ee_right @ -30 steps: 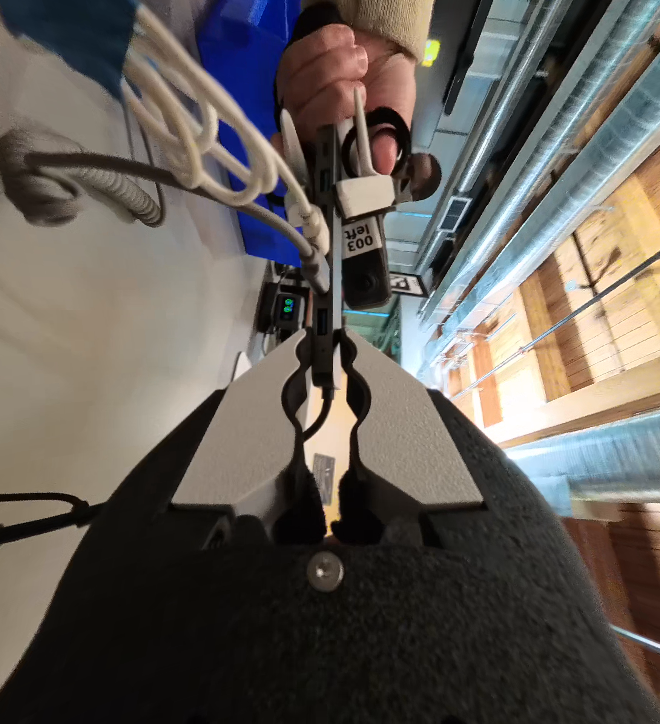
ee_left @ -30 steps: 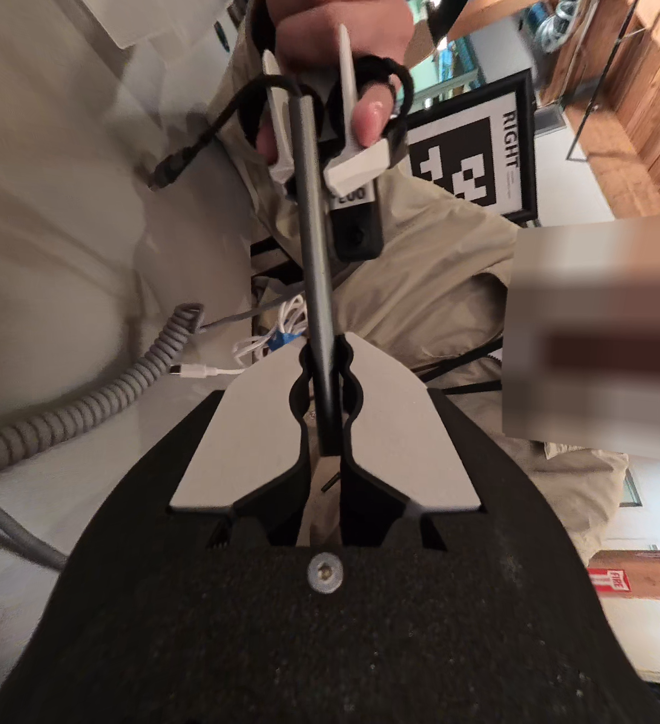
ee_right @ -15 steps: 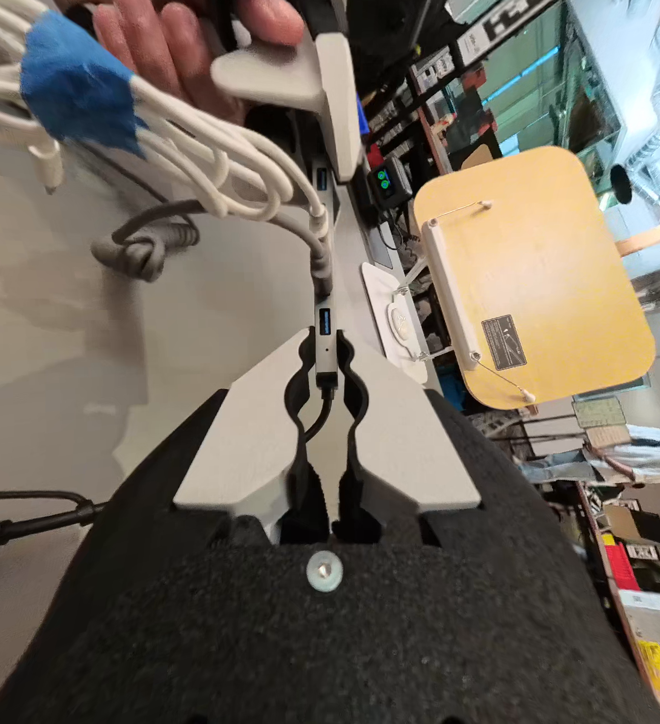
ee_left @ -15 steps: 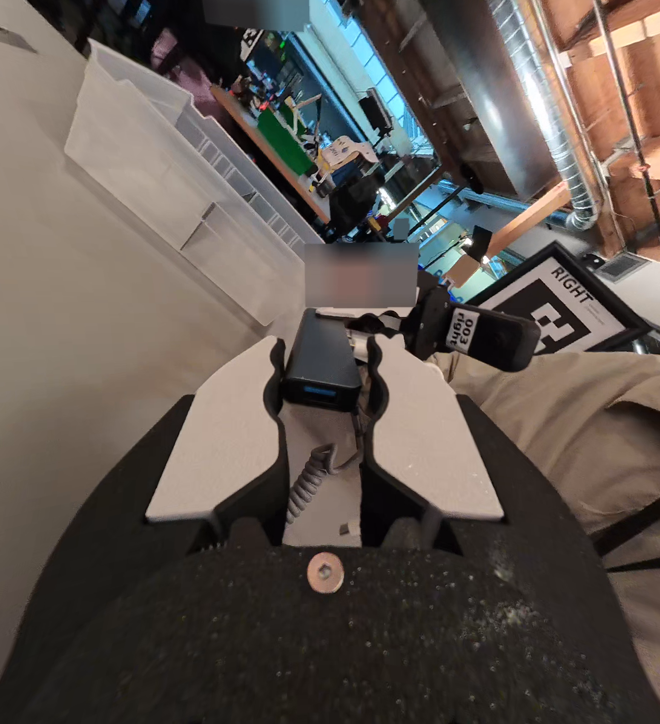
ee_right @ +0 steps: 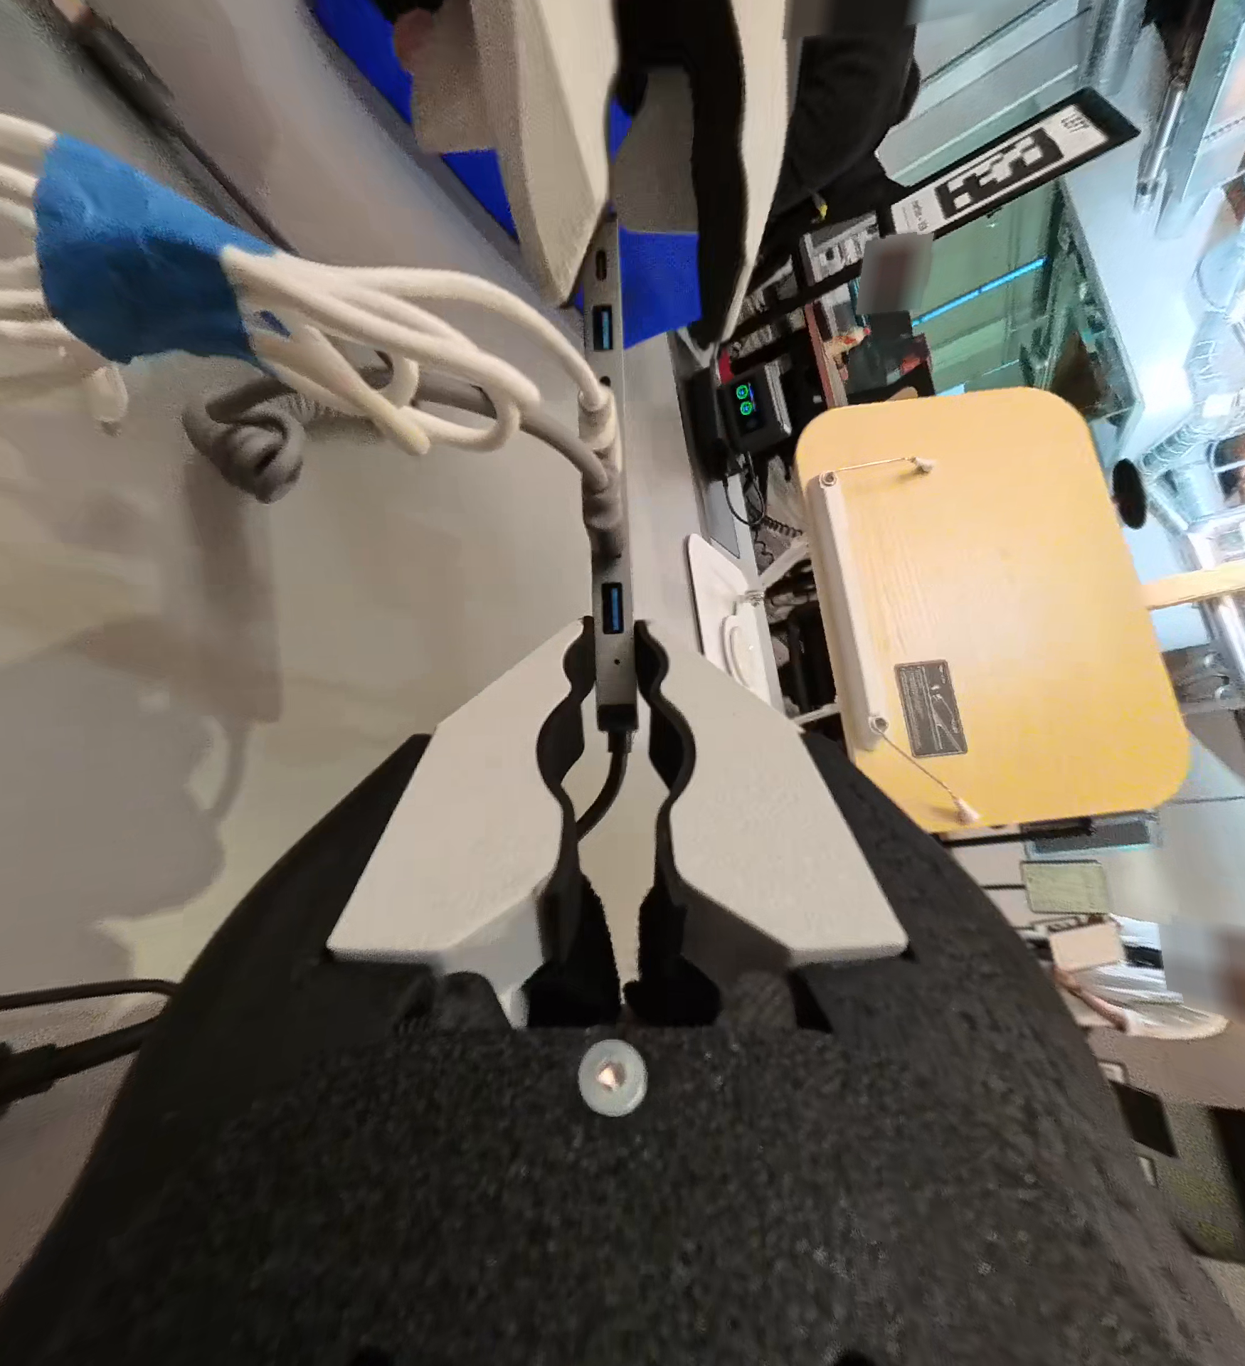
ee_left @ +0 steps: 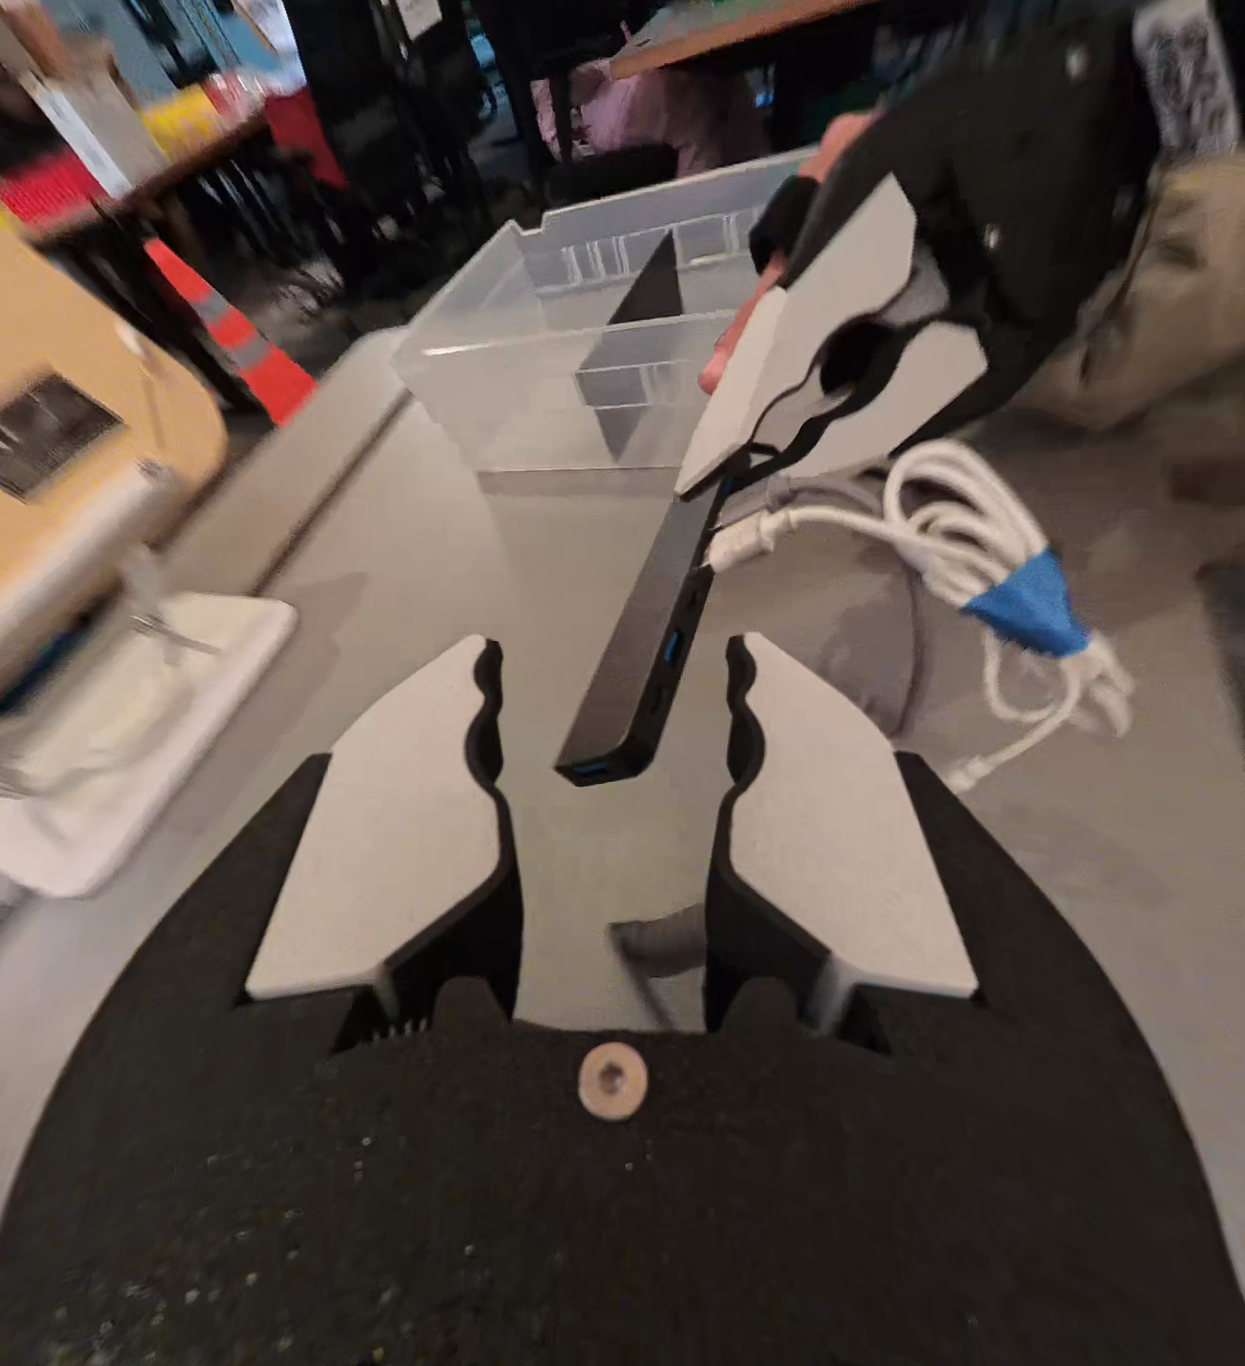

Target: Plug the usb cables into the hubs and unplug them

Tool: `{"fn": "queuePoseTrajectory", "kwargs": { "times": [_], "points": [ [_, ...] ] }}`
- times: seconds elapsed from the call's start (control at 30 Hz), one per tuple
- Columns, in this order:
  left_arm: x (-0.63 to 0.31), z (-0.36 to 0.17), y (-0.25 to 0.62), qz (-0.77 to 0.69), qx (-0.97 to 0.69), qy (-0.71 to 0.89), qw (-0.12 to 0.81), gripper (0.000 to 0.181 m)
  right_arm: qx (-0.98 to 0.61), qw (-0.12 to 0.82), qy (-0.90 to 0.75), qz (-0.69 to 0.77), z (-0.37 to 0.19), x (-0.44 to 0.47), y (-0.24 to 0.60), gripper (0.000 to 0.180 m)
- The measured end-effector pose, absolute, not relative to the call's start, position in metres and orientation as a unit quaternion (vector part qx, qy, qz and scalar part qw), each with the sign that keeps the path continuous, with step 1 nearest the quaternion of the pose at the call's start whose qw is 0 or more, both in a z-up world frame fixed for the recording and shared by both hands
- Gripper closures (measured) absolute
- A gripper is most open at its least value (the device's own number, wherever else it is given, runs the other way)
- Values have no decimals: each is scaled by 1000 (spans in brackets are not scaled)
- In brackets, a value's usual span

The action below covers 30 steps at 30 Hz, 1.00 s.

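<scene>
Left tongs (ee_left: 608, 709) had let go of the hub (ee_left: 634, 650) and spread wide.
Right tongs (ee_right: 613, 628) pinched its end, lower centre; white cable (ee_right: 398, 296) and grey cable (ee_right: 594, 480) sat plugged, unplugging left.

One slim dark USB hub (ee_left: 642, 636), two cables plugged into it: one white (ee_left: 974, 532), one grey (ee_right: 594, 480). Two hand-held grippers, one clear bin (ee_left: 531, 347).

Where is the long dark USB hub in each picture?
Left wrist view: USB hub slants through the middle, its near end between the open left gripper fingers.
Right wrist view: hub stands upright at centre, clamped by the right gripper.
Shared landmark: blue tape on the white cables.
</scene>
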<state>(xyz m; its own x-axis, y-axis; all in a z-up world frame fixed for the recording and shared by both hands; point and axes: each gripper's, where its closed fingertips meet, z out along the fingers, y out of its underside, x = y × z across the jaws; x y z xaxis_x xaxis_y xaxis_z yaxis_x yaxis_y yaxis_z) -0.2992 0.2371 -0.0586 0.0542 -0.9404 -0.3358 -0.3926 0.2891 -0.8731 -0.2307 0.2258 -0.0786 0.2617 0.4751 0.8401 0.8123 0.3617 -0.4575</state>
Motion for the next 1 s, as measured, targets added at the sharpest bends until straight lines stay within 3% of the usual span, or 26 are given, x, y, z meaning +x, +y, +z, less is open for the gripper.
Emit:
{"fn": "queuePoseTrajectory", "kwargs": {
  "times": [0.2, 0.37, 0.53, 1.0],
  "points": [
    [-300, -52, 222, -77, -339, 740, 575, 144, -550, 590, -588, -60, -73, -239, 212, 170],
    [-296, -37, 197, -164, -310, 751, 559, 145, -555, 598, -576, 47, -60, -246, 193, 170],
    [-284, -26, 178, -223, -292, 750, 550, 158, -547, 605, -569, 102, -46, -253, 183, 170],
    [-281, -39, 185, -207, -312, 761, 529, 169, -551, 588, -592, 23, -52, -250, 194, 170]
  ]
}}
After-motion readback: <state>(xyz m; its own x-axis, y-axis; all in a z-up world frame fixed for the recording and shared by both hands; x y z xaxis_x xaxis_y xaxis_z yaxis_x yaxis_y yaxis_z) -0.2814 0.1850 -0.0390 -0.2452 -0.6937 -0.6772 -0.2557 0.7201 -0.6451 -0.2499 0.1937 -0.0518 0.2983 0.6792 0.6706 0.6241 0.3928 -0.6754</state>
